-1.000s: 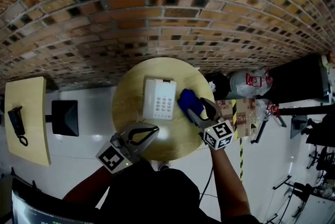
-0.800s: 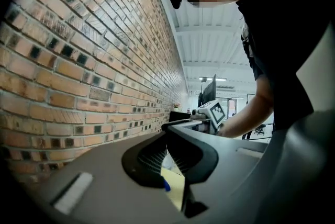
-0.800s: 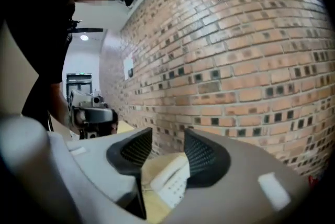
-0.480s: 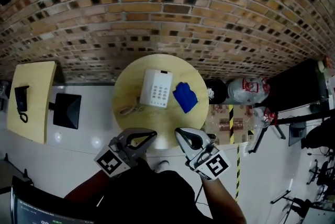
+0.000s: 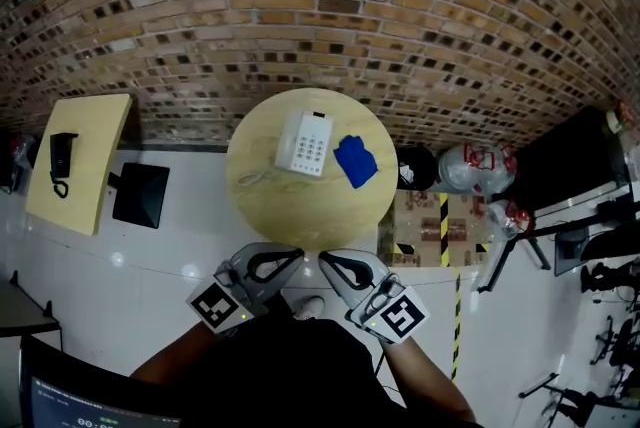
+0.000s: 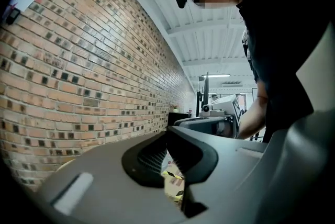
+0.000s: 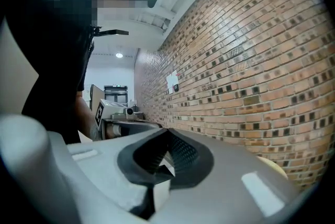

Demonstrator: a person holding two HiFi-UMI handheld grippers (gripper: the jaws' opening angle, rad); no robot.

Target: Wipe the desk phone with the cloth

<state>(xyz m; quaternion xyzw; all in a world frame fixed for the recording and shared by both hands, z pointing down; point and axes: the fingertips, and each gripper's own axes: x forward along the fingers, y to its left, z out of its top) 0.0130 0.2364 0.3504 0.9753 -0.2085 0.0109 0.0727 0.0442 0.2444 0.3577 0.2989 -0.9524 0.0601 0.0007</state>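
Note:
The white desk phone (image 5: pixel 305 143) lies on the round wooden table (image 5: pixel 300 211), its coiled cord (image 5: pixel 250 179) trailing left. Just right of the phone, the blue cloth (image 5: pixel 355 161) lies crumpled on the tabletop with nothing holding it. Both grippers hang close to my body, off the table's near edge. My left gripper (image 5: pixel 299 255) (image 6: pixel 168 133) is shut and empty. My right gripper (image 5: pixel 322 260) (image 7: pixel 167 133) is shut and empty too, its tips facing the left one's. Both gripper views look along the brick wall, not at the table.
A brick wall (image 5: pixel 330 26) backs the table. At the left stands a small wooden table (image 5: pixel 95 151) bearing a black handset (image 5: pixel 62 158), with a black square seat (image 5: pixel 140 195) beside it. A black bin (image 5: pixel 415 166), plastic bags (image 5: pixel 470 164) and a taped cardboard box (image 5: pixel 440 228) crowd the right.
My right gripper let go of the blue cloth beside the phone, drew back to my body and shut. I have stepped away from the table. The left gripper stayed near my body.

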